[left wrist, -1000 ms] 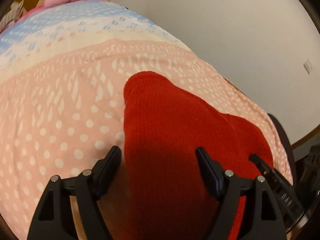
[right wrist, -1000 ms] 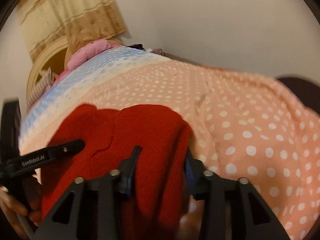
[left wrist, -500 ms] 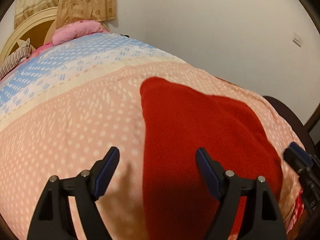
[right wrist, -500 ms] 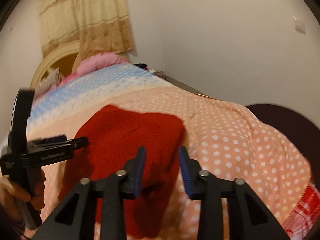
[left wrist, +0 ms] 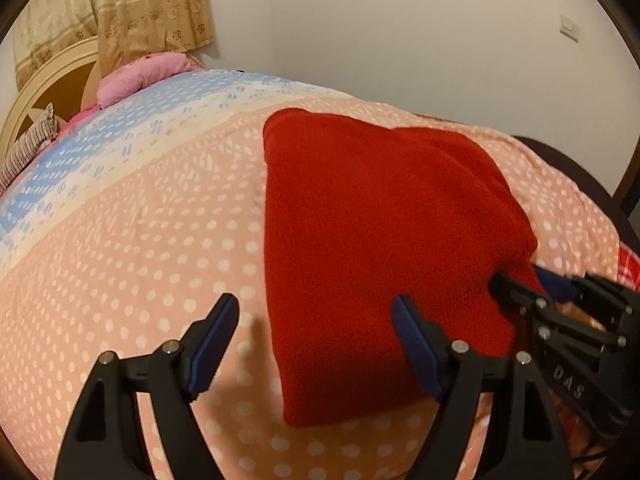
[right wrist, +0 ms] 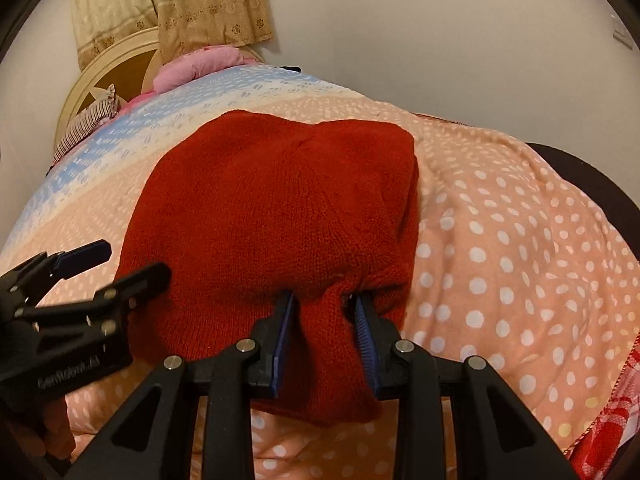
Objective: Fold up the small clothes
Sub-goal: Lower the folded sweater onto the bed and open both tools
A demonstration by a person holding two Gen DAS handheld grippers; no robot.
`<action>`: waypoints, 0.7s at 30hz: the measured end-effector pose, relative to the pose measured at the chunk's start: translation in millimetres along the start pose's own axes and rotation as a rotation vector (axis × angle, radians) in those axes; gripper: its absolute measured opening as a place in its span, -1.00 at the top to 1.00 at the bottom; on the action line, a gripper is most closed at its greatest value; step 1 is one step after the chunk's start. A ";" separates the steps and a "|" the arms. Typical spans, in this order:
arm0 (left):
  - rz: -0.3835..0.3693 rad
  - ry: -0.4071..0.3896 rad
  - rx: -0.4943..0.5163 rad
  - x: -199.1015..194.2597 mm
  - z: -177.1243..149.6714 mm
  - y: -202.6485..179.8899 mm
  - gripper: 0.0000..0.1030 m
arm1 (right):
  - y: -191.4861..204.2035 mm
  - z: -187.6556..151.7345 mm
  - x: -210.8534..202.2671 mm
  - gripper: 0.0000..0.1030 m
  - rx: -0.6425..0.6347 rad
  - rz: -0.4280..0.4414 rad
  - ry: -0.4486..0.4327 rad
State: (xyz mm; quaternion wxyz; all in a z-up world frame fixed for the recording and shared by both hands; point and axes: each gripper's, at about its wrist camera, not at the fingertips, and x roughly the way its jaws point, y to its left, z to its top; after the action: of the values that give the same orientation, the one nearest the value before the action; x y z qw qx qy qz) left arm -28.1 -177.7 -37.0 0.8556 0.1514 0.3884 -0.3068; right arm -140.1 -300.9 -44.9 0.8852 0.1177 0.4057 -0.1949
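- Two grippers work at the near edge of the bed: the right gripper [right wrist: 324, 320] has its jaws pinched on a bunched fold of the red knit garment [right wrist: 280, 208], while the left gripper [left wrist: 316, 332] hangs spread wide, holding nothing, its right finger over the garment's near left part.
- Farther out, the garment lies folded on the polka-dot quilt [left wrist: 120, 240].
- Beyond it, a pink pillow [left wrist: 140, 78] rests against the headboard [left wrist: 44, 84], below the curtain [left wrist: 152, 8].
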 end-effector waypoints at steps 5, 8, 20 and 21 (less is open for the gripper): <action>-0.030 0.024 0.000 -7.0 -11.9 0.6 -0.59 | 2.6 -2.1 -4.7 0.38 0.026 -0.029 0.036; -0.046 0.012 0.008 -16.4 -16.7 3.2 -0.59 | 6.3 -4.6 -16.0 0.38 0.031 -0.036 0.040; -0.093 -0.031 0.034 -52.1 -23.3 19.8 -0.86 | 21.2 -6.5 -87.3 0.20 0.110 -0.068 -0.026; -0.086 -0.033 0.037 -54.3 -24.1 21.4 -0.87 | 24.0 -7.1 -93.4 0.16 0.108 -0.070 -0.031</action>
State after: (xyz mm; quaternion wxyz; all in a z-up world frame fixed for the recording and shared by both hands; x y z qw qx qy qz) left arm -55.9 -127.2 -11.2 0.8450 0.1452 0.3745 -0.3530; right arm -189.8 -253.4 23.1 0.8763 0.1482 0.3846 -0.2494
